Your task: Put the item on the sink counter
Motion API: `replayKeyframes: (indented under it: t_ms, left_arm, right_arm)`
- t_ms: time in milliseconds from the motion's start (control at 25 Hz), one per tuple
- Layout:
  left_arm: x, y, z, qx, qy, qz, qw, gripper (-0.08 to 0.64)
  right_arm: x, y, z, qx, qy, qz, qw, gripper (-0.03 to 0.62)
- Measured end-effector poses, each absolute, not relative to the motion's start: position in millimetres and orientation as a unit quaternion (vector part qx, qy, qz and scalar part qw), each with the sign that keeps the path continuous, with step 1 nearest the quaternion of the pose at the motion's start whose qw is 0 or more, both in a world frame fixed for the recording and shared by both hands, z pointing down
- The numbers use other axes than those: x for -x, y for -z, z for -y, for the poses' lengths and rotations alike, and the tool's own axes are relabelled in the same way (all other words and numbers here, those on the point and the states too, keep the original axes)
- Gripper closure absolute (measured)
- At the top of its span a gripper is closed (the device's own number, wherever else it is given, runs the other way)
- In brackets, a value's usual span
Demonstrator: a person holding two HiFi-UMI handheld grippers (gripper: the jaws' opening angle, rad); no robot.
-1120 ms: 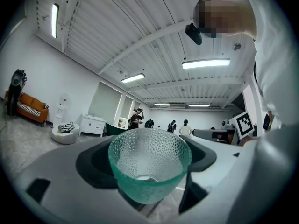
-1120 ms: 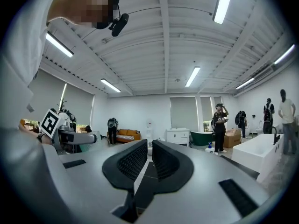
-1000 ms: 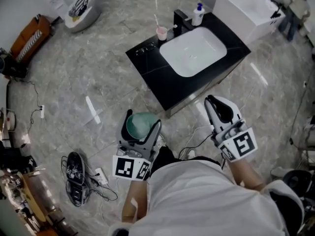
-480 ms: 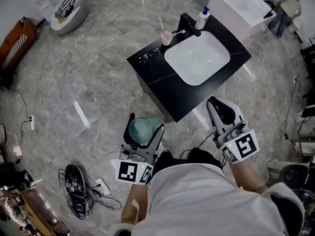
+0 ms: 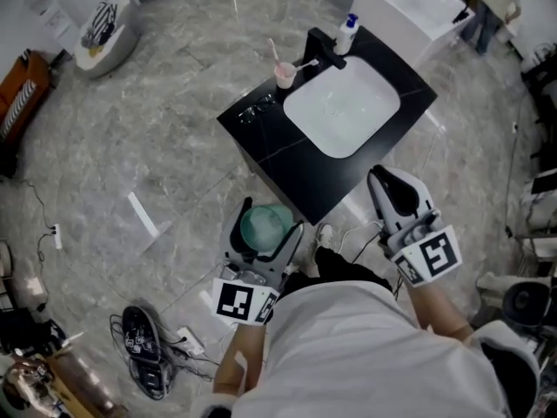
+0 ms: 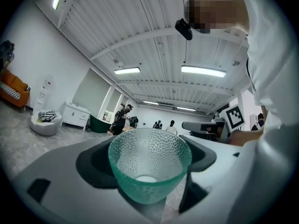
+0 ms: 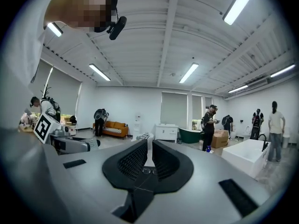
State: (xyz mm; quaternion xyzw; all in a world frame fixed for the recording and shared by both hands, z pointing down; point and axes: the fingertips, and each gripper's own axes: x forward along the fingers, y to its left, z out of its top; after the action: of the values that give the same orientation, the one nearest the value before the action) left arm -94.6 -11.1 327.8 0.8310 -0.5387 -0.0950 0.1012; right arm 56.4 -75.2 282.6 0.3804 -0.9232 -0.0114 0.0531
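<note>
bowl [image 5: 264,225]: gripped by left gripper [image 5: 271,223], 7 o'clock off the sink counter [image 5: 271,146]
right gripper [image 5: 383,179]: narrow, empty
change: closer to the counter than a second ago, approach nearly over, placing probably next

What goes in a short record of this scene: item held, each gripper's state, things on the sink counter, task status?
Item held: green glass bowl
Left gripper: shut on the bowl
Right gripper: shut, empty
On sink counter: white basin, pink cup, bottle
Task status: bowl not yet on the counter, held short of its near corner
</note>
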Motion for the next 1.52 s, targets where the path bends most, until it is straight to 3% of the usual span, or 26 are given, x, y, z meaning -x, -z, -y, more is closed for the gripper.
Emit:
replayKeyframes:
  t_ms: [760,1520]
  left_arm:
    - [90.9,-310.4,70.4,-0.832,0.063,0.548,0.051,0.16]
    - [91.3,-354.3,109.2,-0.835,0.017,0.546,0.061,0.16]
  right_arm:
    - [-56.5,-268.7,104.9,-0.364,0.033,0.93,0.041,0.537]
    - [-70.7,-284.6,98.0,-0.373,0.014,0.925,0.066,0.537]
